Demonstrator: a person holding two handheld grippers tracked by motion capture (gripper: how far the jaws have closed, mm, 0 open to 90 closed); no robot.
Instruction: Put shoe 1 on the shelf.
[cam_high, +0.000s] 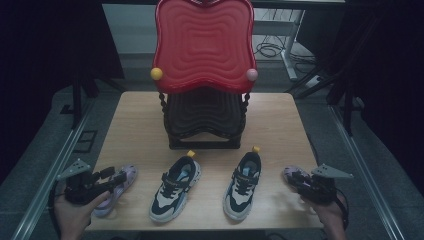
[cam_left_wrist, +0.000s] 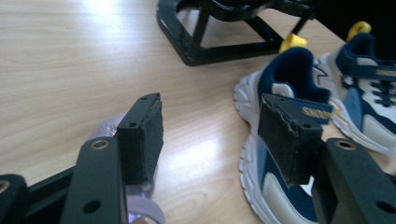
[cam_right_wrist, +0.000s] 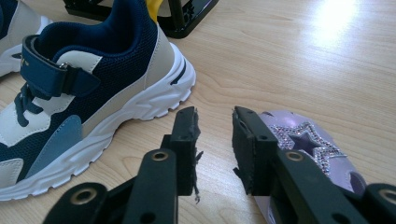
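Two grippers beside lilac shoes, navy sneakers between them

The left gripper (cam_high: 119, 177), jaws spread and empty, hovers over a lilac shoe (cam_high: 116, 192) at seven o'clock; two navy sneakers (cam_high: 176, 187) sit centre (toes toward the person); the right gripper (cam_high: 300, 181), partly released, holds nothing above the star-trimmed lilac shoe (cam_right_wrist: 306, 144) at five o'clock.

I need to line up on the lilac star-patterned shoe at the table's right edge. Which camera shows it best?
The right gripper view: the lilac shoe with the glittery star lies close up just beyond the right claw, partly hidden by one jaw. The high view shows it small and dim beside that claw.
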